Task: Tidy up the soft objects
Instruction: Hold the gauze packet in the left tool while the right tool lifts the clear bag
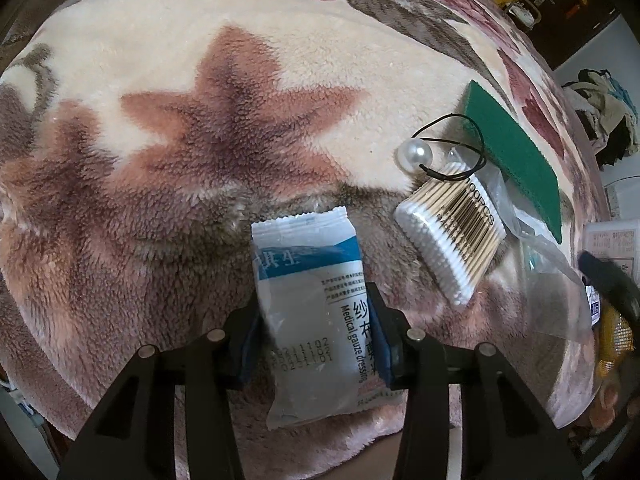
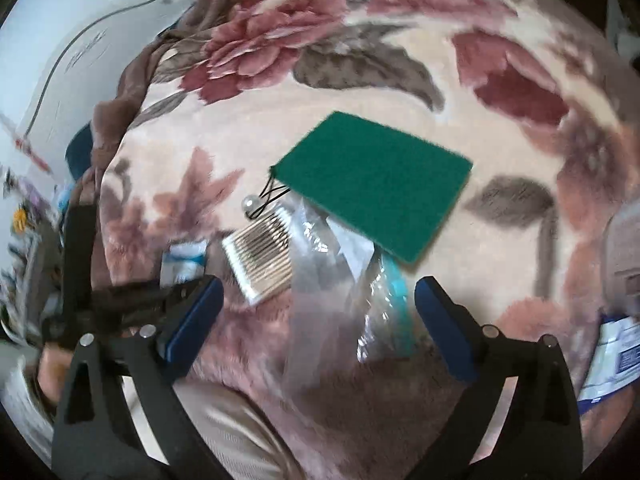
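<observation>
Two grippers: the left gripper (image 1: 314,334) pinches a gauze packet (image 1: 310,312) between its pads — light, slippery film, best held mid-body. Rightward, the right gripper (image 2: 318,322) hangs spread above a crinkly clear bag (image 2: 340,300) just ahead.

A home, likely a bedroom: a plush floral blanket (image 1: 200,80) covers the surface, a heap of clothes (image 1: 604,112) lies beyond, beside a dark door (image 1: 576,4).
</observation>
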`<act>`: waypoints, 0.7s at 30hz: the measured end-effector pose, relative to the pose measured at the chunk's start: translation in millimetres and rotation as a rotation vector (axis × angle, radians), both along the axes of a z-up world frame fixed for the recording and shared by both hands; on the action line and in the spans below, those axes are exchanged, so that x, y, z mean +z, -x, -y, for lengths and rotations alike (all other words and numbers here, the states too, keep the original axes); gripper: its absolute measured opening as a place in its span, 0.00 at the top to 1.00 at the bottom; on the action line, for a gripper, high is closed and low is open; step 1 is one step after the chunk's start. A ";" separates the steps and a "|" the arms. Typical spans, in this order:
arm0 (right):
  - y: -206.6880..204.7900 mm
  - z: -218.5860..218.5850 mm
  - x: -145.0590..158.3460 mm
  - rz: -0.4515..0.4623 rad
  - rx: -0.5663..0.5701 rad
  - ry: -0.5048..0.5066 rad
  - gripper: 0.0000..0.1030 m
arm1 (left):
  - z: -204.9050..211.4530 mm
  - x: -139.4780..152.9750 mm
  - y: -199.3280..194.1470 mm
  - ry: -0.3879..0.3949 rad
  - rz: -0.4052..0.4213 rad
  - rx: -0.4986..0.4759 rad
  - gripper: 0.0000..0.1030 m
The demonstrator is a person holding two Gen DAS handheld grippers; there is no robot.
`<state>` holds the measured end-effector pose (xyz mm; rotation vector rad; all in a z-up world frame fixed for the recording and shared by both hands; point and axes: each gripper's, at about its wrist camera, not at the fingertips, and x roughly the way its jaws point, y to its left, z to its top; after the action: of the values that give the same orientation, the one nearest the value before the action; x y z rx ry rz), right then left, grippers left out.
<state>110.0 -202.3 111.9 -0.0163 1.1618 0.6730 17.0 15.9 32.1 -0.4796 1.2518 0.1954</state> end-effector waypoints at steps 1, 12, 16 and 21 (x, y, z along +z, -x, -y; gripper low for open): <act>-6.0 1.4 -6.4 -0.034 -0.024 -0.021 0.15 | -0.8 -0.1 0.4 0.004 0.002 -0.002 0.54; -34.8 -25.2 -59.0 -0.096 -0.061 0.130 0.94 | -6.9 -4.6 3.4 0.028 0.008 -0.014 0.52; -24.5 -23.0 -48.3 -0.086 -0.002 0.091 0.94 | -4.2 -3.5 3.4 0.016 0.006 -0.015 0.54; -0.1 -6.3 -15.5 -0.018 0.024 0.030 0.94 | 2.0 1.5 0.1 0.001 0.012 -0.002 0.56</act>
<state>110.0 -196.0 96.4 -0.0499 1.1905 0.6774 16.8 13.9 33.6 -0.4793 1.2410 0.1900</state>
